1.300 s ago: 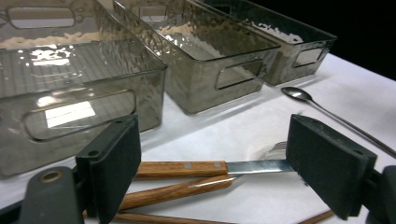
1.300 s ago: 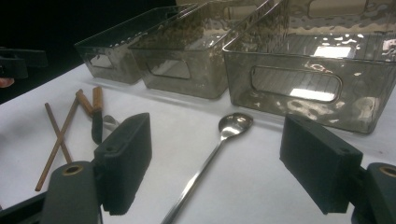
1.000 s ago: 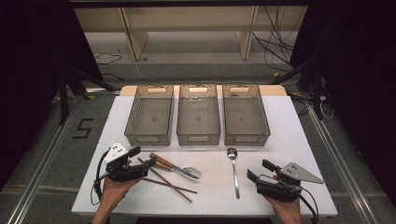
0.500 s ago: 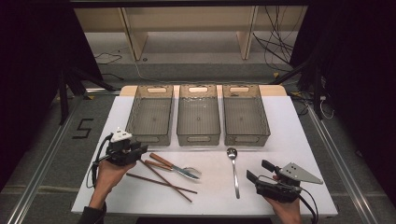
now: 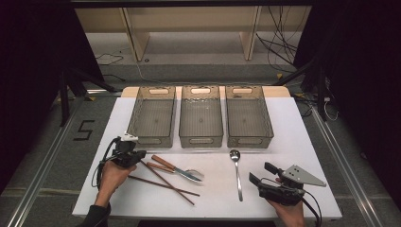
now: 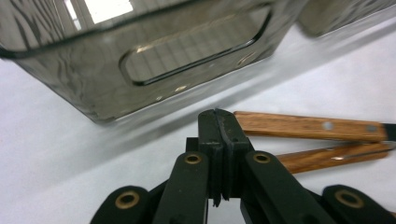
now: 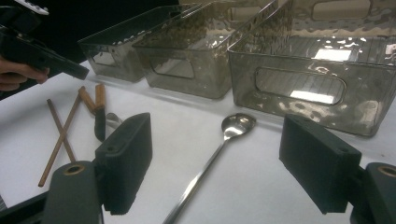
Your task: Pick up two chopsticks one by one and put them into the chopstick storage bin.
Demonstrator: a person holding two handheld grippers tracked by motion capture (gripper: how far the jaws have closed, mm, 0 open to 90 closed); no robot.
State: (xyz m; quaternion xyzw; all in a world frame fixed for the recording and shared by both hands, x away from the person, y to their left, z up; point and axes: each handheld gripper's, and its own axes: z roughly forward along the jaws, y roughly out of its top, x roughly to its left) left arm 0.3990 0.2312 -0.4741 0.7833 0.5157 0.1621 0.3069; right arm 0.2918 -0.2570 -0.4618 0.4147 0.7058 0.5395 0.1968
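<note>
At nine o'clock on the white table [image 5: 302, 137], my left gripper [image 5: 138, 158] has just been closing; its jaws now meet empty beside the wooden-handled utensils [image 6: 308, 127]. My right gripper [image 5: 259, 174] gapes open, holding nothing, near the spoon [image 5: 236, 168].

Smoky grey translucent bins [image 5: 201, 118]; white tabletop [image 5: 307, 156]; brown chopsticks [image 5: 163, 182]; wood-handled knife [image 5: 177, 169]; silver spoon [image 5: 236, 172].

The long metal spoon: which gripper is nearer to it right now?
Right. The right gripper sits just right of the metal spoon, its jaws open beside the handle. The left gripper is far across the table, beyond the wooden-handled cutlery and chopsticks.
</note>
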